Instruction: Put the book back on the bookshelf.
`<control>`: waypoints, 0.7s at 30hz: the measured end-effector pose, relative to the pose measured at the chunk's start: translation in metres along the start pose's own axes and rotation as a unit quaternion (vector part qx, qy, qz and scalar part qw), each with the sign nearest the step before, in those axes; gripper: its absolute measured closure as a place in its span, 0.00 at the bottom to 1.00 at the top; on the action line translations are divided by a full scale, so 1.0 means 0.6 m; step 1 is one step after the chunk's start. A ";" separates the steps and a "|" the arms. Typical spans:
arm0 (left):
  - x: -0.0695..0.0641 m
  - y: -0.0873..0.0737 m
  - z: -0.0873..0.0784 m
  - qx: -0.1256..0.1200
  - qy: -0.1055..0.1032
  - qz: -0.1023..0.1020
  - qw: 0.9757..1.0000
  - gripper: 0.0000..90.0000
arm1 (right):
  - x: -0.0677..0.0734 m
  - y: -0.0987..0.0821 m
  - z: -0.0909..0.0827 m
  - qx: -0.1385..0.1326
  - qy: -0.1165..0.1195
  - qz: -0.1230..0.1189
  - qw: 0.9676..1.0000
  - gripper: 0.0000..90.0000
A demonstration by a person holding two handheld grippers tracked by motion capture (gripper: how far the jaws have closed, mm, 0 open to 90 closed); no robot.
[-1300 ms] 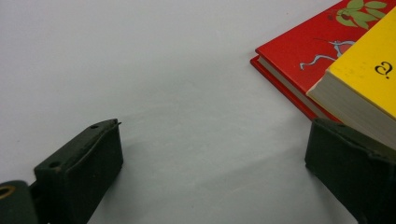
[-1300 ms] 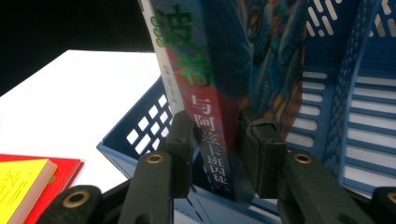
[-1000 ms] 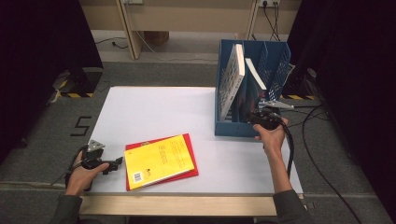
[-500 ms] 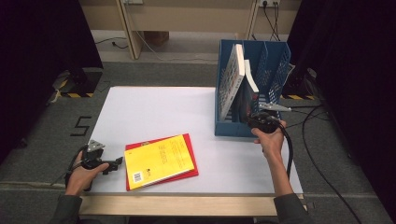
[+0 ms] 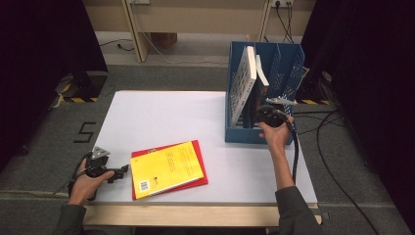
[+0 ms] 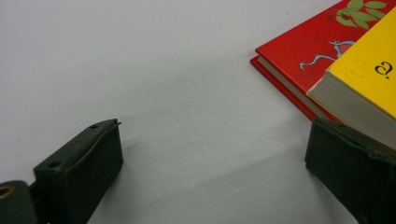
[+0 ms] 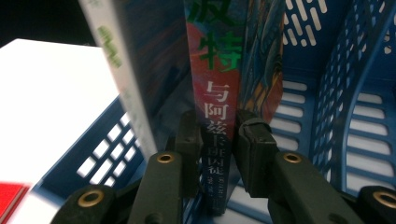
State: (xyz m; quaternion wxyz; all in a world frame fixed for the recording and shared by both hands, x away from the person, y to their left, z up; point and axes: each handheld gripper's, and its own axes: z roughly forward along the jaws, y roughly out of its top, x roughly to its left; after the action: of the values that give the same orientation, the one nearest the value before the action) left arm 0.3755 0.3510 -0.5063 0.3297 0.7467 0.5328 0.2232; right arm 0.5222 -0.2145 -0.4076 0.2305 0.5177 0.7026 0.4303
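A blue file rack (image 5: 288,68) stands at the table's right rear with books upright in it. My right gripper (image 5: 266,113) is at the rack's near end, shut on the spine of a dark book (image 7: 219,70) printed with red and green characters. That book stands in a slot beside a leaning white-edged book (image 7: 116,70). My right gripper (image 7: 217,135) has a pad on each side of the spine. My left gripper (image 5: 121,171) rests open on the table, just left of a yellow book (image 5: 166,169) lying on a red book (image 5: 198,178). Bare table shows between its jaws (image 6: 215,135).
The white table (image 5: 161,117) has free room in its middle and back left. A cable (image 5: 295,152) trails from the right gripper along the forearm. Dark curtains flank the table, and cables lie on the floor at the right.
My right gripper has moved a little left and farther in toward the rack, still gripping the dark book. The left gripper and the two flat books have stayed put.
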 end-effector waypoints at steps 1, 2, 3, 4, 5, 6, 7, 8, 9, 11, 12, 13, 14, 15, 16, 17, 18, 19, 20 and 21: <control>0.000 0.000 0.000 0.000 0.000 0.000 1.000 0.03 | -0.001 0.003 0.004 0.001 -0.001 0.000 1.000 0.81; 0.000 0.000 0.000 0.000 0.000 0.000 1.000 0.03 | -0.002 0.006 0.006 0.002 -0.002 -0.001 1.000 0.81; 0.000 0.000 0.000 0.000 0.000 0.000 1.000 0.03 | -0.003 0.008 0.009 0.004 -0.003 0.001 1.000 0.81; 0.000 0.000 0.000 0.000 0.000 0.000 1.000 0.03 | -0.004 0.011 0.012 0.004 -0.004 0.001 1.000 0.81; 0.000 0.000 0.000 0.000 0.000 0.000 1.000 0.03 | -0.005 0.013 0.015 0.005 -0.004 0.004 1.000 0.81; 0.000 0.000 0.000 0.000 0.000 0.000 1.000 0.03 | -0.006 0.015 0.017 0.005 -0.005 0.002 1.000 0.81; 0.000 0.000 0.000 0.000 0.000 0.000 1.000 0.03 | -0.006 0.017 0.019 0.006 -0.005 0.001 1.000 0.81; 0.000 0.000 0.000 0.000 0.000 0.000 1.000 0.03 | -0.007 0.018 0.022 0.005 -0.005 0.002 1.000 0.81; 0.000 0.000 0.000 0.000 0.000 0.000 1.000 0.03 | -0.009 0.020 0.026 0.005 -0.004 0.007 1.000 0.81; 0.000 0.000 0.000 0.000 0.000 0.000 1.000 0.03 | -0.012 0.024 0.031 0.006 -0.007 0.007 1.000 0.81; 0.000 0.000 0.000 0.000 0.000 0.000 1.000 0.03 | -0.012 0.026 0.033 0.006 -0.008 0.006 1.000 0.81; 0.000 0.000 0.000 0.000 0.000 0.000 1.000 0.03 | -0.011 0.029 0.036 0.008 -0.009 0.007 1.000 0.80; 0.000 0.000 0.000 0.001 0.000 0.000 1.000 0.03 | -0.011 0.030 0.038 0.009 -0.008 0.006 1.000 0.80; 0.000 0.000 0.000 0.000 0.000 0.000 1.000 0.03 | -0.011 0.032 0.040 0.012 -0.007 0.003 1.000 0.80; 0.000 0.000 0.000 0.000 0.000 0.000 1.000 0.03 | -0.010 0.033 0.040 0.013 -0.009 0.002 1.000 0.80; 0.000 0.000 0.000 0.000 0.000 0.000 1.000 0.03 | -0.011 0.033 0.040 0.013 -0.008 0.006 1.000 0.80; 0.000 0.000 0.000 0.000 0.000 0.000 1.000 0.03 | -0.012 0.032 0.040 0.010 -0.006 0.008 1.000 0.79; 0.000 0.000 0.000 0.000 0.000 0.000 1.000 0.03 | -0.012 0.030 0.040 0.008 -0.004 0.011 1.000 0.79; 0.000 0.000 0.000 0.000 0.000 0.000 1.000 0.03 | -0.013 0.028 0.039 0.005 0.000 0.011 1.000 0.78; 0.000 0.000 0.000 0.000 0.000 0.000 1.000 0.03 | -0.014 0.026 0.037 0.003 0.006 0.021 1.000 0.77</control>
State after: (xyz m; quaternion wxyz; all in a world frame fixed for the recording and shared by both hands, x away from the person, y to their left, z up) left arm 0.3754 0.3510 -0.5064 0.3298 0.7468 0.5327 0.2232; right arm 0.5506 -0.2125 -0.4068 0.2156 0.5310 0.6941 0.4357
